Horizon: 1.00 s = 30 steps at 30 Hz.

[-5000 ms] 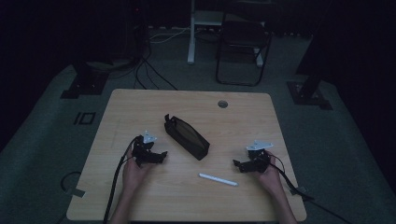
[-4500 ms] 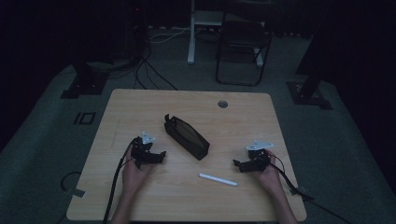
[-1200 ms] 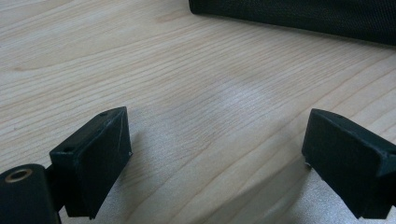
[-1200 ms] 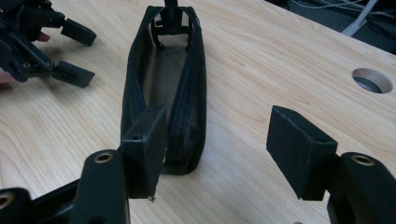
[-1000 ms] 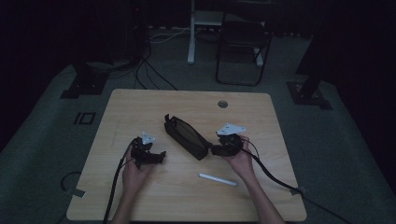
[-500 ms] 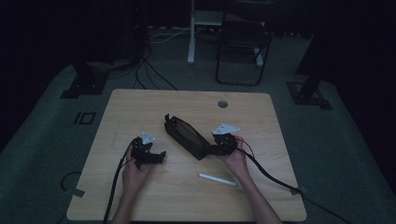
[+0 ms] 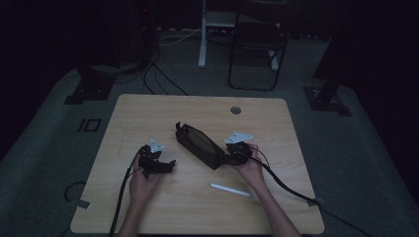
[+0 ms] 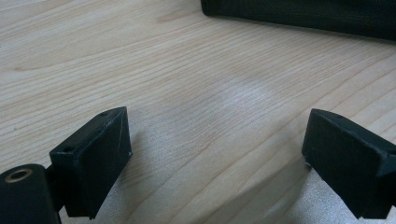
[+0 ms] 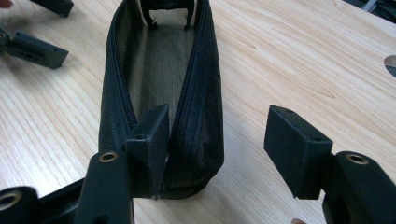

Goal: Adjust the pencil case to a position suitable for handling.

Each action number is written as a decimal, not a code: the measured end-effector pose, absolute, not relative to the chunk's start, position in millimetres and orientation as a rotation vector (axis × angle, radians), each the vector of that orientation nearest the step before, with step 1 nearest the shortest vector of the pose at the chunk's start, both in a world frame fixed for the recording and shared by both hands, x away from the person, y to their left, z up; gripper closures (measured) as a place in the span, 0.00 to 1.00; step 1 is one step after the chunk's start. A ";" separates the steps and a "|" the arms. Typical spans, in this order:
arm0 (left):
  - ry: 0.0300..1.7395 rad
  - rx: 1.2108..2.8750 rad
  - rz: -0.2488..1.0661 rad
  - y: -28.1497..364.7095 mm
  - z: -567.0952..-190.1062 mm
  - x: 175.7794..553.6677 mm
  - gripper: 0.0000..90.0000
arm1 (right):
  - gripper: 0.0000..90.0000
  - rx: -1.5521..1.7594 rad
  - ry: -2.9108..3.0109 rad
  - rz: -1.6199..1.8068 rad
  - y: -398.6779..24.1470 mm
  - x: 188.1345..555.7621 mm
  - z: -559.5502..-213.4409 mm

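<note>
Since the earlier frames our right tool [image 7: 232, 157] has travelled from the right side of the counter [image 7: 148, 113] in to the near end of the black pencil pouch [image 7: 198, 144], while the pouch, the white pen [image 7: 230, 189] and our left tool [image 7: 158, 165] sit where they were. The pouch lies diagonally across the middle of the counter with its zipper undone and its mouth gaping upward. In the right gripper view one jaw stands inside that opening, against the zipper edge of the pouch [image 9: 187, 116], and the other stands outside, with the right-hand wall of the pouch between them. The jaws have just been closing, yet the outer pad is still clear of the fabric, so we read this tool as released, not yet grasping. We judge that the straddle is meant to pinch that wall and hold the mouth open and steady. The left tool [image 8: 215, 163] rests low over bare wood to the pouch's left, its jaws spread wide with nothing between them, parked out of the way. The pen lies loose on the counter just in front of our right hand [image 7: 249, 170], well placed to be picked up and slipped into the opened pouch.
</note>
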<state>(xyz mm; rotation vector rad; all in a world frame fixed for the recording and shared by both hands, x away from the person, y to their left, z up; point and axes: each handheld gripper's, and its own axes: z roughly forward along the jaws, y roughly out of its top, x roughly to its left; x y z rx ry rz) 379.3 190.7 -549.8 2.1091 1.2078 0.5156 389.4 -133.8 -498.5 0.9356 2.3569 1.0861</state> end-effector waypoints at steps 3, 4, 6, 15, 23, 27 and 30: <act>1.208 2.109 0.515 190.7 -549.9 379.3 0.09 | 0.45 0.922 2.368 1.067 -135.0 385.9 -497.3; 1.208 2.109 0.515 190.7 -549.9 379.3 0.09 | 0.46 0.914 2.368 1.071 -135.7 385.0 -497.1; 1.209 2.108 0.516 190.6 -549.9 379.2 0.09 | 0.46 0.921 2.370 1.078 -139.6 383.6 -497.3; 1.209 2.108 0.516 190.6 -549.9 379.2 0.09 | 0.48 0.972 2.354 1.072 -166.9 378.1 -497.5; 1.209 2.108 0.516 190.6 -549.9 379.2 0.09 | 0.47 0.992 2.350 1.061 -182.6 368.8 -497.9; 1.209 2.108 0.516 190.6 -549.9 379.2 0.09 | 0.47 0.997 2.349 1.063 -187.5 363.7 -498.0; 1.209 2.108 0.516 190.6 -549.9 379.2 0.09 | 0.46 1.004 2.348 1.073 -191.6 359.6 -498.6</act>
